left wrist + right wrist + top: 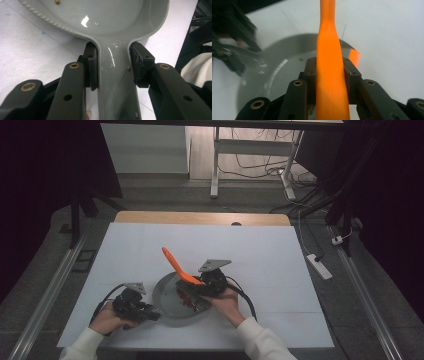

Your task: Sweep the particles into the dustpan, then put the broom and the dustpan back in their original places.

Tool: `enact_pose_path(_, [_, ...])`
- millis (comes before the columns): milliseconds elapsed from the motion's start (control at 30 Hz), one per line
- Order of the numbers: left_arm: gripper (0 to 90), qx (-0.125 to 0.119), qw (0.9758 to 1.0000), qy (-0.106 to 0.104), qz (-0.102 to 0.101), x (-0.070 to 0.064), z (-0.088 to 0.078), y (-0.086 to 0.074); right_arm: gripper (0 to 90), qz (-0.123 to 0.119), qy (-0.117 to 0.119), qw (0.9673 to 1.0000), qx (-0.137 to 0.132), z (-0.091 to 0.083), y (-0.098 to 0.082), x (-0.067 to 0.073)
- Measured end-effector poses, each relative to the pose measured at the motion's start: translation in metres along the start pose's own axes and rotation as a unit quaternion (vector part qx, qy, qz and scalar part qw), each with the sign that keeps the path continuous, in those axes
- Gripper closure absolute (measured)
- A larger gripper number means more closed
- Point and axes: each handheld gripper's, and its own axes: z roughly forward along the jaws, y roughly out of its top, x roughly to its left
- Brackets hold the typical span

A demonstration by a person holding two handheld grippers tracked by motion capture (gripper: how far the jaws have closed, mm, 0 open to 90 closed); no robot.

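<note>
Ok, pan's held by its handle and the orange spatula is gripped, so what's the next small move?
Probably tilt the right gripper so the orange spatula dips toward the pan. The left gripper already clamps the pan's handle, steadying it, while the spatula's far end points up and away above the pan's rim.

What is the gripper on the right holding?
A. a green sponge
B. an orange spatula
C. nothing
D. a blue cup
B: the right gripper has its jaws shut on the handle of an orange spatula, held over the grey pan.
</note>
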Motion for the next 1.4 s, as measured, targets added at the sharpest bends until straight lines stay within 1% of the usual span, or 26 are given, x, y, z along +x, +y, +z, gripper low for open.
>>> enact_pose_path(67, [61.3,0.0,1.0,-0.001,0.0,0.0,0.0,0.0,69.4,-0.006,-0.009,0.9999,-0.007,-0.004,0.003,0.0])
enact_pose_path(133, [61.3,0.0,1.0,-0.001,0.0,0.0,0.0,0.0,69.4,-0.007,-0.021,0.9996,-0.015,-0.01,0.005,-0.003])
enact_pose_path(233, [61.3,-0.001,1.0,-0.001,-0.001,0.0,0.0,0.0,69.3,-0.001,-0.039,0.999,-0.022,-0.019,0.006,-0.012])
enact_pose_path(367, [61.3,-0.006,1.0,0.002,0.0,0.0,-0.001,-0.001,69.3,0.003,-0.055,0.9983,-0.021,-0.026,0.005,-0.02])
enact_pose_path(500, [61.3,-0.011,0.9999,0.0,-0.001,0.001,-0.002,-0.002,69.4,0.001,-0.058,0.9981,-0.018,-0.03,0.004,-0.024])
enact_pose_path(767, [61.4,-0.029,0.9995,0.014,-0.001,-0.001,-0.006,-0.004,69.3,-0.005,-0.06,0.9979,-0.024,-0.042,0.005,-0.025])
enact_pose_path(900, [61.3,-0.032,0.9993,0.021,-0.005,-0.001,-0.006,-0.004,69.4,-0.003,-0.061,0.9976,-0.033,-0.051,0.005,-0.027])
enact_pose_path(1167, [61.3,-0.046,0.9982,0.034,-0.018,0.0,-0.01,-0.006,69.3,0.0,-0.07,0.9968,-0.038,-0.07,0.002,-0.032])
enact_pose_path(1400, [61.3,-0.059,0.9971,0.041,-0.025,0.0,-0.013,-0.006,69.3,-0.004,-0.075,0.9967,-0.03,-0.083,-0.001,-0.037])
